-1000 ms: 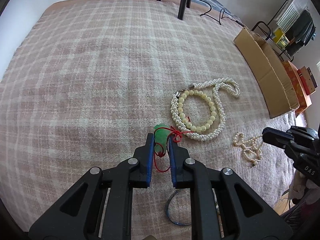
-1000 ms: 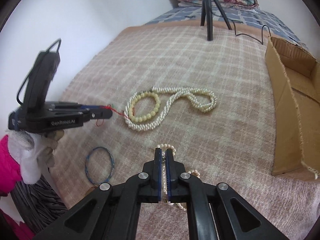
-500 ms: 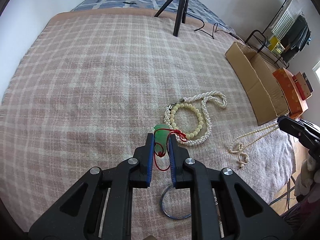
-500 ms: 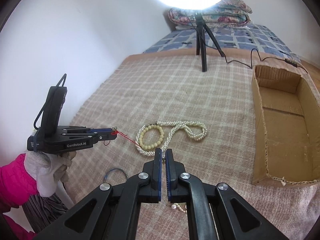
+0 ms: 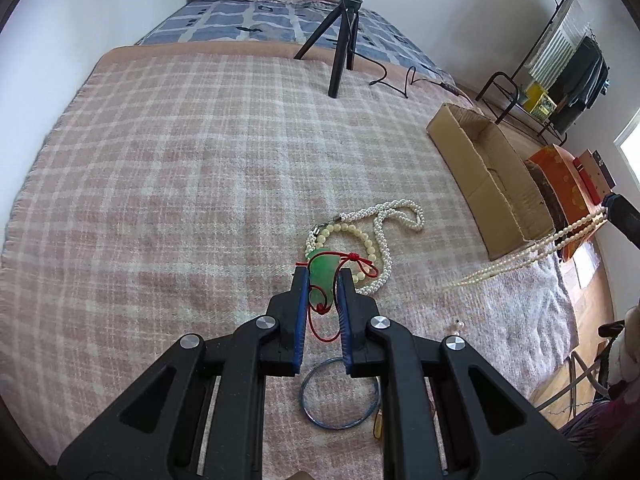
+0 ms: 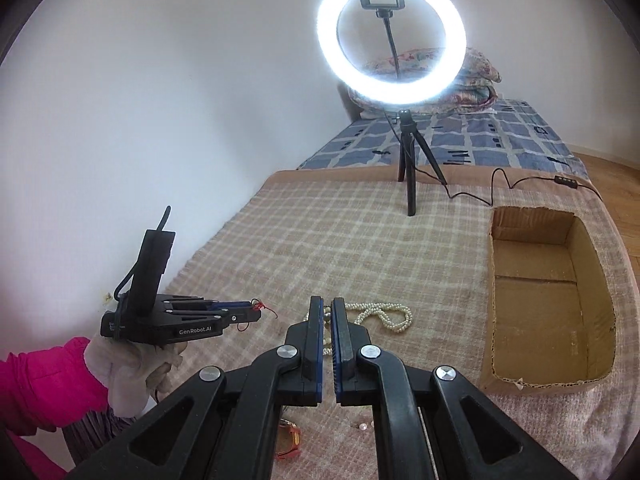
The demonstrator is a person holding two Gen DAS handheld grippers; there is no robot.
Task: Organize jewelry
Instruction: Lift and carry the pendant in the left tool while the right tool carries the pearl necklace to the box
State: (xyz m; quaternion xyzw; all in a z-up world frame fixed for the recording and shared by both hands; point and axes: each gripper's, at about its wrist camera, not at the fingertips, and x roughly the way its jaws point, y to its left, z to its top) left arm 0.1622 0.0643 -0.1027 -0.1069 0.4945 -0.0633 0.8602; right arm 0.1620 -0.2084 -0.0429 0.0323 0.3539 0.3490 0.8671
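My left gripper (image 5: 322, 276) is shut on a green jade pendant (image 5: 323, 270) whose red cord (image 5: 320, 330) loops down between the fingers, held above the plaid blanket (image 5: 200, 200). In the right wrist view that left gripper (image 6: 256, 314) shows at the left with the red cord at its tip. My right gripper (image 6: 327, 308) is shut on a thin pearl strand (image 6: 329, 346). From the left wrist view the pearl strand (image 5: 532, 254) hangs in a long slant from the right gripper (image 5: 610, 206) at the right edge. A thick pearl rope necklace (image 5: 394, 216) and a yellow bead bracelet (image 5: 362, 236) lie on the blanket.
An open cardboard box (image 6: 592, 304) sits at the blanket's right side. A blue bangle (image 5: 340, 396) lies below the left fingers. A lit ring light (image 6: 392, 44) stands on a tripod at the far end, its cable trailing right. Loose pearls (image 6: 362, 426) lie near the front edge.
Both grippers have risen and tilted up. The right one has lifted the thin pearl strand off the blanket, so it now hangs; the pendant has gone up with the left one.
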